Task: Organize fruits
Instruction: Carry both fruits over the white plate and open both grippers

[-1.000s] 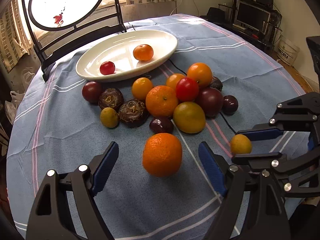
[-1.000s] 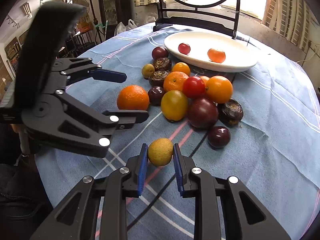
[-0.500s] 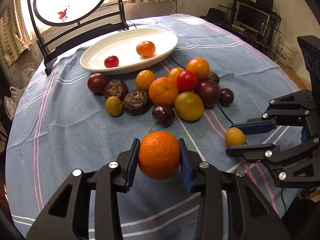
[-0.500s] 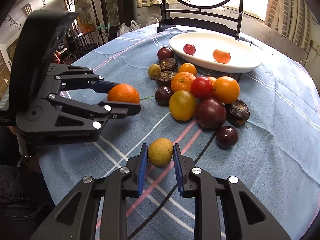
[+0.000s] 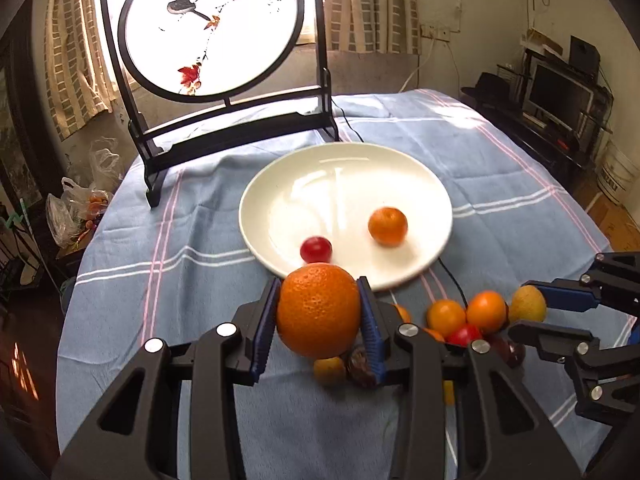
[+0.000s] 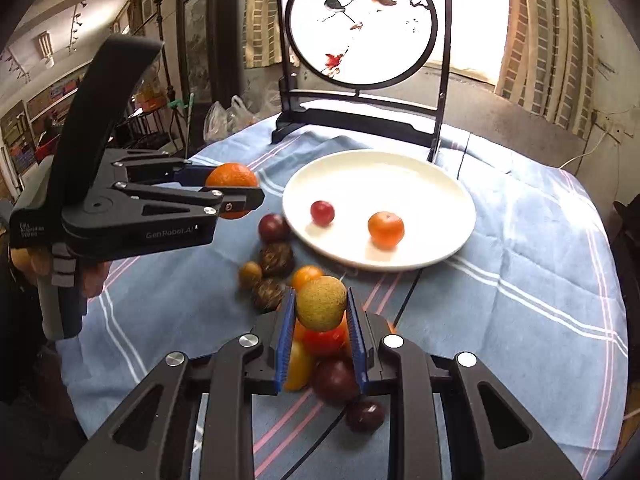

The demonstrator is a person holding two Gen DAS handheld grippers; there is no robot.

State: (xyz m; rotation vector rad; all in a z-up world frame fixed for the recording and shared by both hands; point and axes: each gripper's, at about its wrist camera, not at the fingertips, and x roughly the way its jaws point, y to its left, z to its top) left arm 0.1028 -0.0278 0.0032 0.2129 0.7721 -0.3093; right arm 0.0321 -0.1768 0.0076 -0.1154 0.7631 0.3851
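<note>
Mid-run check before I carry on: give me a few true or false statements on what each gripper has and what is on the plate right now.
1. The left gripper is shut on the large orange. True.
2. The right gripper has open, empty jaws. False: they are shut on the small yellow-green fruit.
3. The white plate holds two fruits. True: a small red fruit and a small orange fruit.
4. The large orange rests on the tablecloth. False: it is held up in the air.
5. All the fruit is on the plate. False: a pile lies on the cloth.
</note>
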